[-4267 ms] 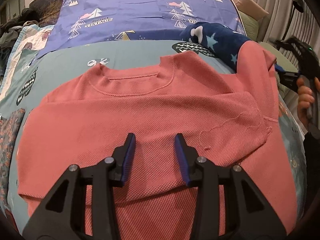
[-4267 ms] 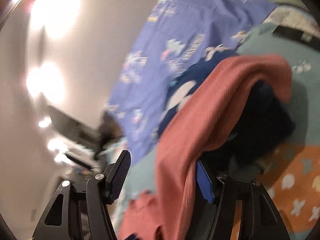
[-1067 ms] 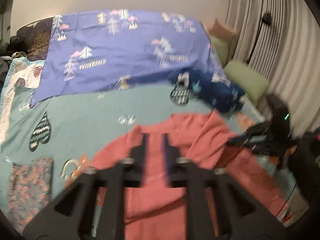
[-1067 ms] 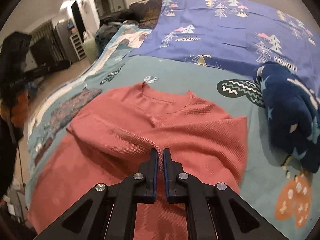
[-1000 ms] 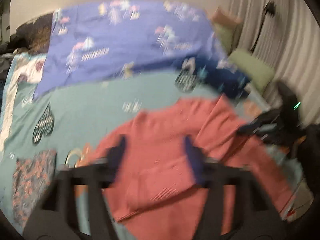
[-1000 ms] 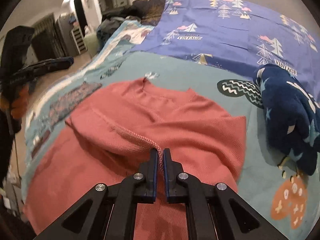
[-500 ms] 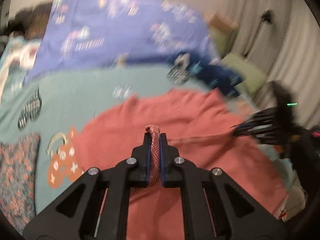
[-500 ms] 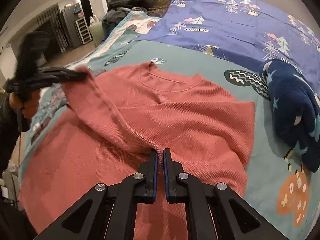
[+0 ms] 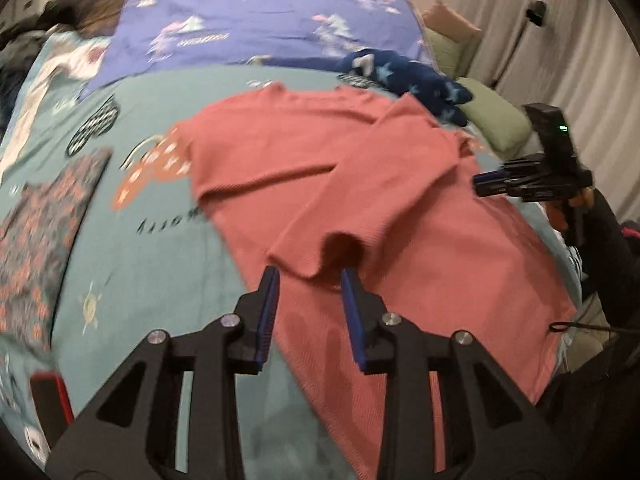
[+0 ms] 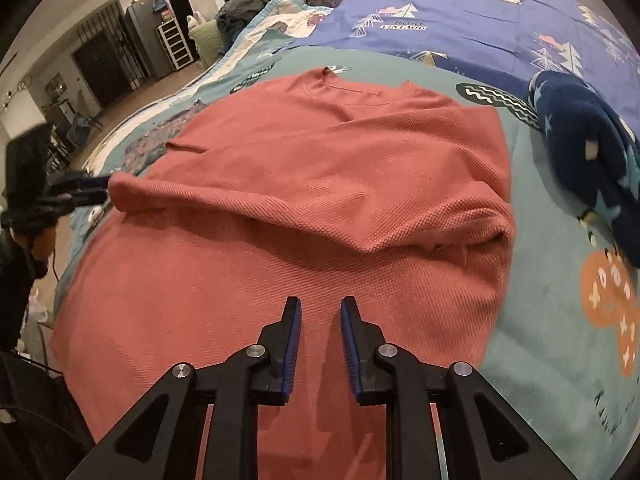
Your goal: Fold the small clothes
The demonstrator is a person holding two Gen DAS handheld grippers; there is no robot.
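Sleeves [image 10: 280, 200] lie folded across the pink sweater [image 10: 240, 280] as we hold left gripper [image 9: 308, 280] and right gripper [image 10: 320, 312] apart, empty, just above its lower half.

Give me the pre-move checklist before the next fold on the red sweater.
1. Left gripper released: ok, jaws apart, empty, at the sleeve cuff.
2. Right gripper released: ok, jaws apart over the sweater's lower body.
3. Both sleeves folded in across the red sweater: ok.
4. Folds flat: not ok, the fabric bunches into a ridge at one side.
5. Hem end lying flat: cannot tell, it runs out of view.
6. Navy star blanket clear of the sweater: ok in the right wrist view, a gap of teal bedspread shows.
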